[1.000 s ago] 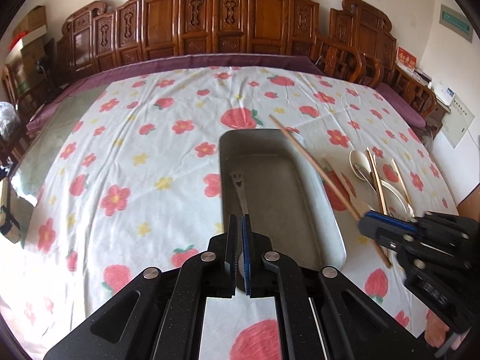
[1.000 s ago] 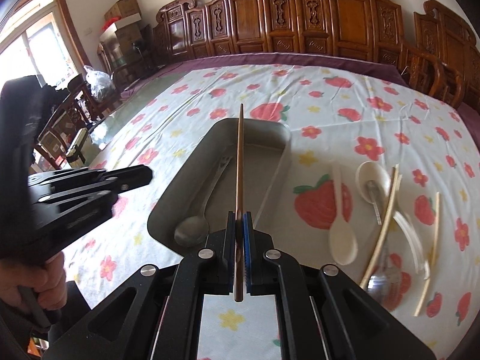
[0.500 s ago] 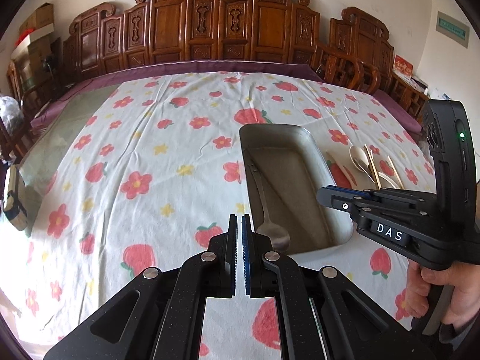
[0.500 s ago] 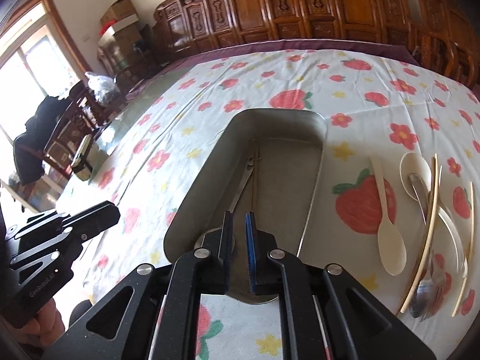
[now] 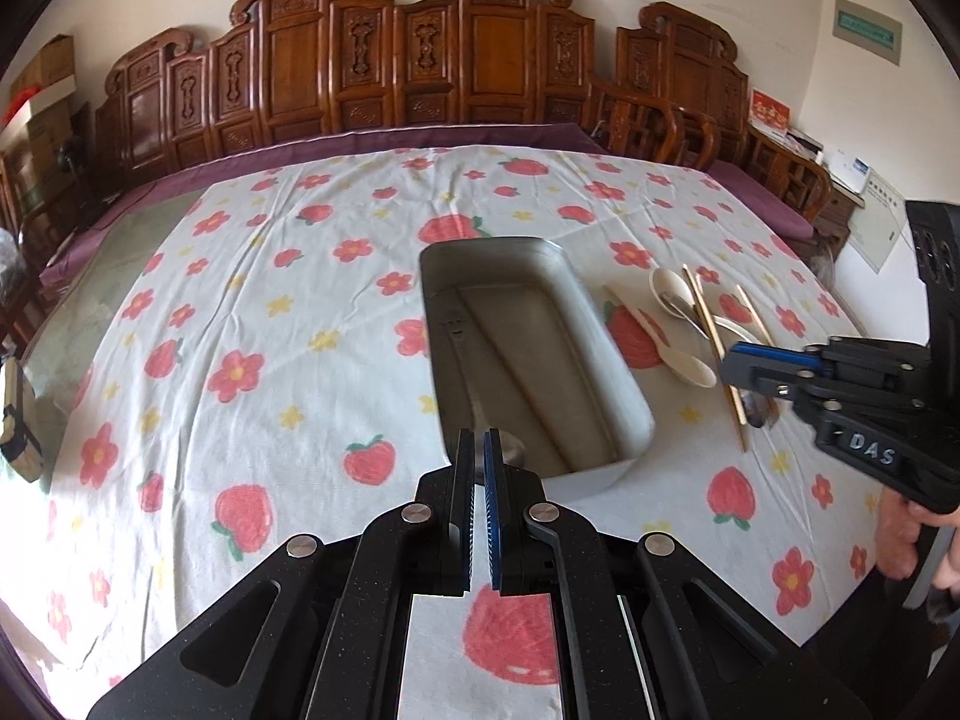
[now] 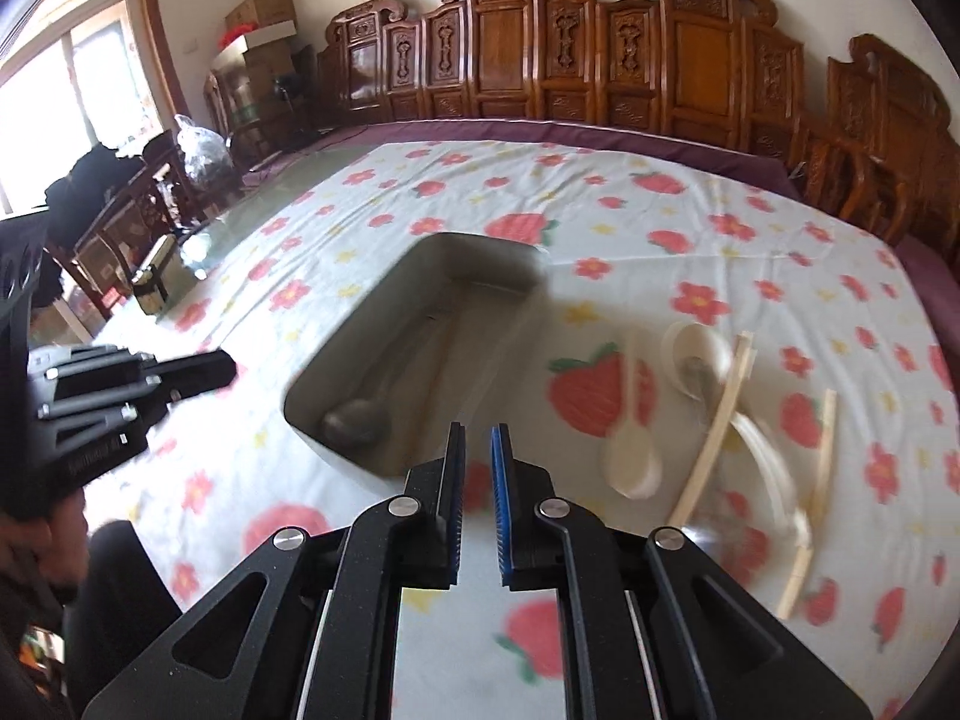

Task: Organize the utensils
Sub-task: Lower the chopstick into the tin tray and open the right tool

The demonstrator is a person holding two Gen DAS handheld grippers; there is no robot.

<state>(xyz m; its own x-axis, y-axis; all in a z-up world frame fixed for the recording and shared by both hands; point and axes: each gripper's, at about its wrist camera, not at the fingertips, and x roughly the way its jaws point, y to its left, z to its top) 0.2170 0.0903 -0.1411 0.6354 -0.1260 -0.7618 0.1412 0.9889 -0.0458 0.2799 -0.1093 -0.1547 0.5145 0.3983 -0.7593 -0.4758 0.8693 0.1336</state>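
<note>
Left fingers: the left gripper (image 5: pixel 479 450) has its fingers together with nothing between them, hovering over the near end of the metal tray (image 5: pixel 612 354).
Right fingers: the right gripper (image 6: pixel 477 450) has its fingers a narrow gap apart and empty, above the cloth at the tray's near right corner; in the left view it sits over the loose utensils.
Tray: a long grey metal tray stands on the flowered tablecloth (image 5: pixel 270 360) near the middle of the worktop.
Inside tray: a metal spoon (image 6: pixel 360 414) lies along the left side, bowl at the near end; a brown chopstick (image 5: pixel 516 366) lies beside it on the tray floor.
Loose utensils: right of the tray, on the cloth, lie a cream spoon (image 6: pixel 630 456), a white ladle-style spoon (image 6: pixel 690 348) with a metal spoon resting in it, and two pale chopsticks (image 6: pixel 714 432).
Blur: the right view is smeared, so details of the overlapping pieces at the far right cannot be told.
Hands: a hand (image 5: pixel 900 534) grips the right gripper's handle.
Background: carved wooden chairs (image 5: pixel 420 72) line the far edge.
</note>
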